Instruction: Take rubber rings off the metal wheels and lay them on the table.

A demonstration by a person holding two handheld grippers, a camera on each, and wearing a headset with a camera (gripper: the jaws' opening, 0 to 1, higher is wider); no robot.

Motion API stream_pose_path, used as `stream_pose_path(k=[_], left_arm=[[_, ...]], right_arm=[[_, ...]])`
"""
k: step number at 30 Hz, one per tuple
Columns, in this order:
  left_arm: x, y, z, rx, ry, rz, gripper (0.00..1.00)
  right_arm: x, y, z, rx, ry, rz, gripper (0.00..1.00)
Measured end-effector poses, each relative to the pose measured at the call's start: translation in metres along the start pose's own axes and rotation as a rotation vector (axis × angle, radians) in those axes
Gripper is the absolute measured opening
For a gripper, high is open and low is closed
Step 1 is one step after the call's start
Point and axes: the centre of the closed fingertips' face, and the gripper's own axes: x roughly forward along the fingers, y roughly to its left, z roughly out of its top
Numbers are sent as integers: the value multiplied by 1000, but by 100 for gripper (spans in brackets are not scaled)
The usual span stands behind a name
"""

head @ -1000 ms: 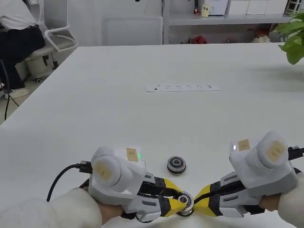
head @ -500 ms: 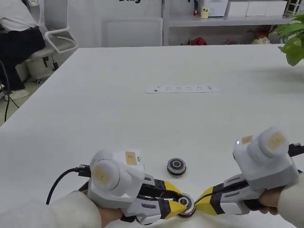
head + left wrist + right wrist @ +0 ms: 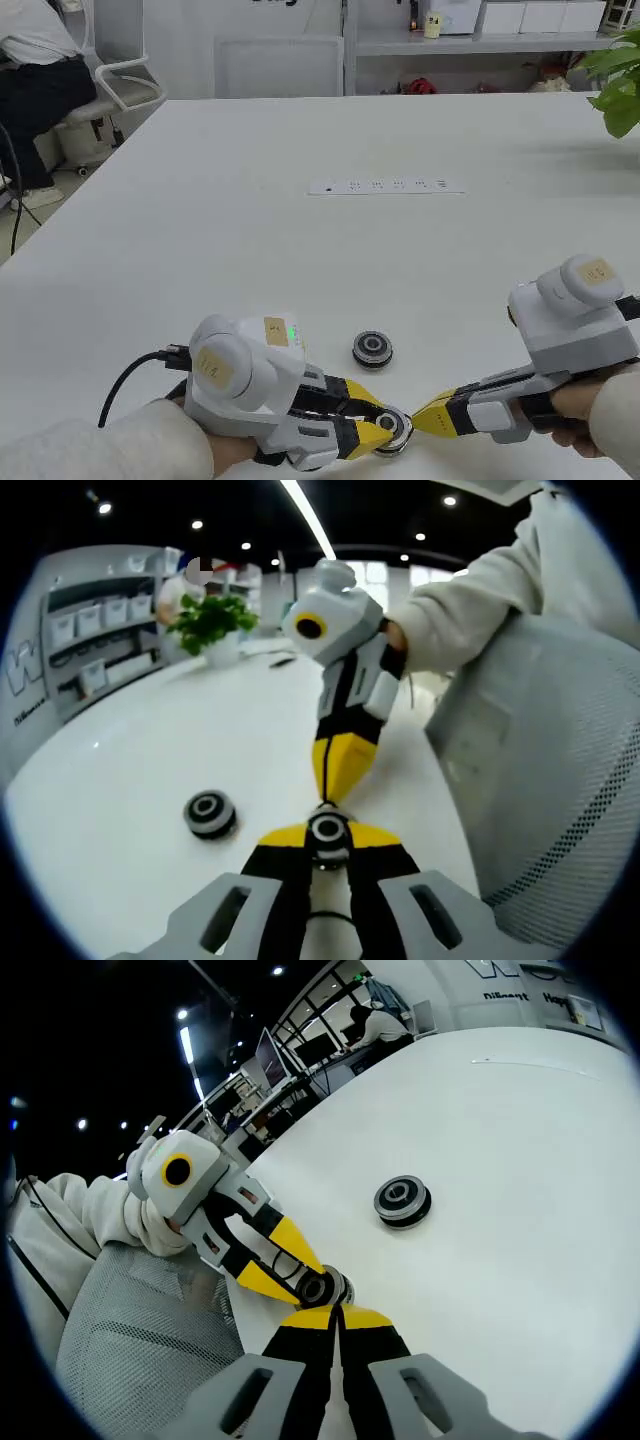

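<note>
left hand-held gripper [image 3: 385, 431]: jaws narrow, clamped on a metal wheel [image 3: 392, 427] from both sides, low over the near edge of the table [image 3: 250, 250]. left gripper view confirmed this: the wheel [image 3: 328, 830] sat between the yellow tips of the left hand-held gripper [image 3: 328, 836], hub facing the camera.

right hand-held gripper [image 3: 426, 419]: jaws pressed together to a point, with the tip touching the rim of the held wheel from the right. in the right gripper view, the right hand-held gripper [image 3: 335, 1313] showed only a thin line between its tips, which met the wheel [image 3: 322, 1287] held by the left hand-held gripper [image 3: 304, 1274]. whether the tips had pinched the rubber ring could not be told.

second metal wheel [image 3: 372, 348]: lay flat on the table just beyond the two hand-held grippers, apart from both, with its black rubber ring [image 3: 400, 1218] on.

power strip [image 3: 386, 186] lay farther back at mid-table. plant [image 3: 615, 85] was at the far right corner.
</note>
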Motion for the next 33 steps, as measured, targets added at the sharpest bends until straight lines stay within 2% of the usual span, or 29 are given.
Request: stream_pose_path(k=[9,13,23,33], left_arm=[[0,0,0,17,4,1,13],[0,0,0,18,3,0,13],[1,0,0,22,4,1,13],[0,-1,-1,20,6,4,13]], right_arm=[[2,15,1,-31,8,-2,0],[1,12,0,-32,7,3,0],[3,20,3,-42,3,17,0],[2,19,5,-51,-5,24,0]])
